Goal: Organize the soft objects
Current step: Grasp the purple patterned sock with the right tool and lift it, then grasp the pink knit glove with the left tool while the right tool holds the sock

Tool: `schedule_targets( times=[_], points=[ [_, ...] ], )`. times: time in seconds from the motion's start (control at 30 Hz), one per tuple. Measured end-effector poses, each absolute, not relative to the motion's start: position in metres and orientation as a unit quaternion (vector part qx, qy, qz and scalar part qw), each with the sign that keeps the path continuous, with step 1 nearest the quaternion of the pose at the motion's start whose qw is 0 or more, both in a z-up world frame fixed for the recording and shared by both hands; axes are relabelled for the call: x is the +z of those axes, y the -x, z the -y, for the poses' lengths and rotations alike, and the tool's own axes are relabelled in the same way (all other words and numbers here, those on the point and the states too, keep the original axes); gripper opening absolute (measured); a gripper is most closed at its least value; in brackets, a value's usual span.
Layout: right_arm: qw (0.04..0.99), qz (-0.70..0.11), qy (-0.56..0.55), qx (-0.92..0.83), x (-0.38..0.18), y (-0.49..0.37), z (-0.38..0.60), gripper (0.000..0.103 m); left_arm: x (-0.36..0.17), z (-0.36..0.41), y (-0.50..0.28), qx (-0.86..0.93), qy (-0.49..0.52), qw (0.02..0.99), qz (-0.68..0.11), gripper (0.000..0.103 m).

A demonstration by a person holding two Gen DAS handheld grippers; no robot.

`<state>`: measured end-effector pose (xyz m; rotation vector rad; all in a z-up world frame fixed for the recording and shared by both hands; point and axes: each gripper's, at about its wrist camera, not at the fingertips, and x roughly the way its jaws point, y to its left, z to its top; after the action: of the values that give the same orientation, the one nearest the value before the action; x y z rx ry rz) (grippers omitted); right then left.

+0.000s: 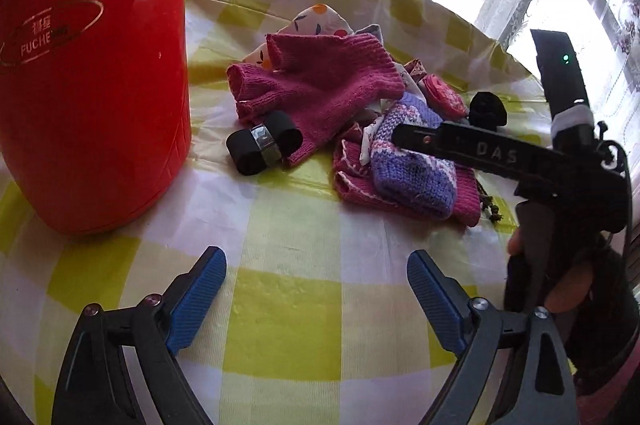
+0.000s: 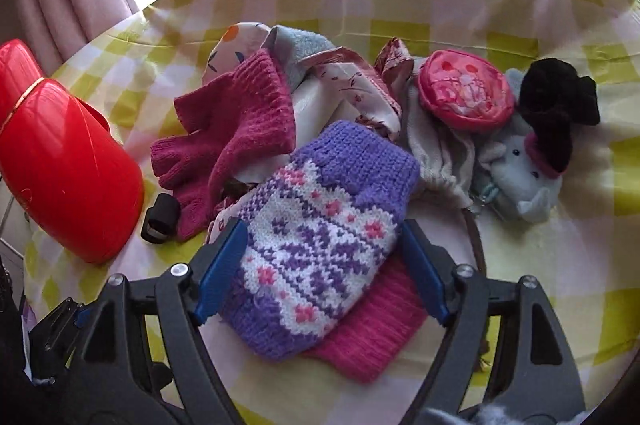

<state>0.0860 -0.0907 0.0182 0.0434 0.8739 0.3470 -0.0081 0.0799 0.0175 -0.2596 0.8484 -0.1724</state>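
A pile of soft things lies on the yellow-checked tablecloth. In it are magenta knit gloves, a purple patterned knit mitten on a pink knit piece, a round pink pouch, a black scrunchie and a pale blue plush toy. My right gripper is open and straddles the purple mitten, which rests on the pile between the blue pads. My left gripper hangs open over bare cloth in front of the pile, with nothing between its fingers.
A tall red container stands left of the pile. A small black roll with a metal band lies between it and the gloves. Floral cloth and a dotted fabric sit at the back. Curtains hang beyond the table edge.
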Motion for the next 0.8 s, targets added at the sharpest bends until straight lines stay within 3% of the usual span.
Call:
schedule_targets(
  times=[0.13,0.17,0.2,0.23,0.27,0.47,0.8],
  points=[
    [0.904,-0.393,0.032,0.166,0.018,-0.08,0.077,0.084,0.018,-0.081,0.01,-0.083,0.128,0.9,-0.409,0.093],
    [0.905,-0.386,0.041,0.174,0.02,-0.077,0.077,0.08,0.017,-0.081,0.01,-0.083,0.129,0.9,-0.409,0.094],
    [0.908,-0.375,0.056,0.177,0.023,-0.071,0.078,0.067,0.018,-0.082,0.011,-0.083,0.128,0.9,-0.409,0.094],
    [0.91,-0.369,0.069,0.176,0.025,-0.067,0.08,0.023,0.019,-0.082,0.011,-0.083,0.129,0.9,-0.409,0.094],
    [0.913,-0.363,0.064,0.176,0.031,-0.06,0.087,0.019,0.019,-0.082,0.011,-0.084,0.129,0.9,-0.409,0.094],
    [0.94,-0.302,-0.067,0.141,0.071,0.004,0.185,0.017,0.017,-0.082,0.01,-0.081,0.127,0.9,-0.409,0.094],
    [0.918,-0.383,-0.062,0.082,0.027,0.072,0.265,0.017,0.014,-0.064,0.006,-0.062,0.085,0.899,-0.424,0.095]
  ],
)
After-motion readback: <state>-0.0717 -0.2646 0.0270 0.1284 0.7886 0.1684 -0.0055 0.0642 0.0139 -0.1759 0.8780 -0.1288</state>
